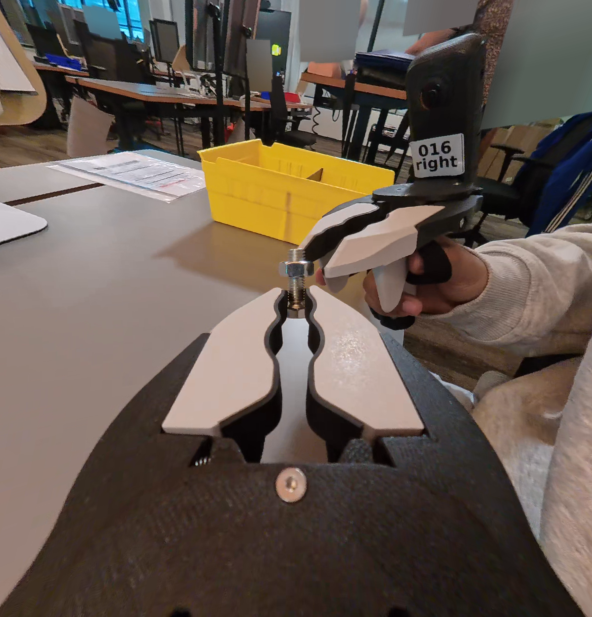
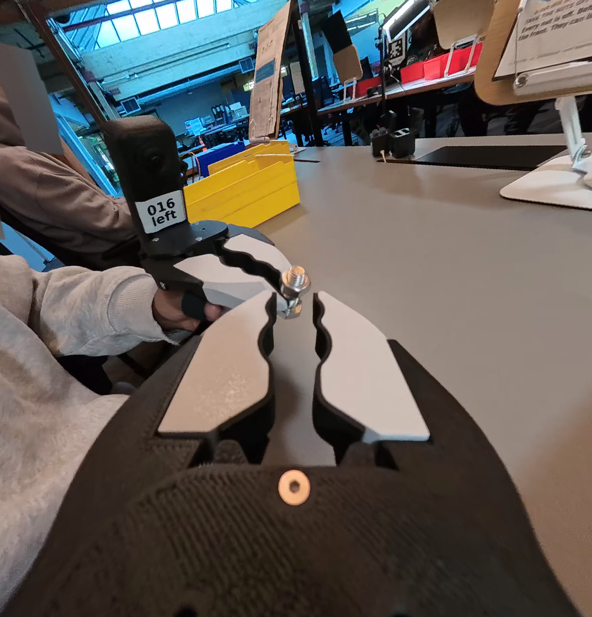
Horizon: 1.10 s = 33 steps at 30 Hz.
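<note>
Bolt (image 1: 295,293) stands upright at the centre of the left wrist view, its lower end pinched between the fingertips of the left gripper (image 1: 295,302), above the grey counter (image 1: 104,267). A hex nut (image 1: 296,268) sits high on its thread. The right gripper (image 2: 293,309) is spread, with one finger on each side of the bolt and not touching it. A yellow bin (image 1: 288,197) is behind, toward the upper middle of the frame.

Left tool (image 1: 295,293) clamped, right tool (image 2: 293,297) parted.
</note>
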Each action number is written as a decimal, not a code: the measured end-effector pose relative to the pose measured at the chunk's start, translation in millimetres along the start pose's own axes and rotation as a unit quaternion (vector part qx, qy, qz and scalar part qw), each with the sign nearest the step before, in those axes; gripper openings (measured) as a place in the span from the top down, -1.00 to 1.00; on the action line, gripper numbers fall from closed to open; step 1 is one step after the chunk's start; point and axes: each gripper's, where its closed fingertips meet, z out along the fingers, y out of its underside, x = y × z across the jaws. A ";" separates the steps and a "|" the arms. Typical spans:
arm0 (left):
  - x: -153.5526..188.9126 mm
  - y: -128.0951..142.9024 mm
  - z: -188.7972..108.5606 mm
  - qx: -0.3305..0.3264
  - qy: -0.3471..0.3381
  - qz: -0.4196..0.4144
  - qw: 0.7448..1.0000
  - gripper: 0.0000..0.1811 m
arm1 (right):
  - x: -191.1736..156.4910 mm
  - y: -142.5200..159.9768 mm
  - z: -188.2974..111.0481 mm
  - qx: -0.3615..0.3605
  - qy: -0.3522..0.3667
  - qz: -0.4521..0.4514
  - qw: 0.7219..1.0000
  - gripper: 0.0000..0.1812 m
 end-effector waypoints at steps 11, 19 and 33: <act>13.2 8.9 1.4 -0.009 0.046 -0.002 0.999 0.89 | -4.8 7.6 1.4 -0.020 -0.037 0.017 0.999 0.81; 15.5 28.0 7.4 -0.063 0.046 0.001 0.997 0.50 | 0.1 6.2 -5.8 -0.040 -0.055 0.001 0.998 0.81; 28.7 33.7 5.1 -0.078 0.077 0.022 0.994 0.68 | -14.1 18.1 -3.9 -0.108 -0.063 -0.096 0.987 0.81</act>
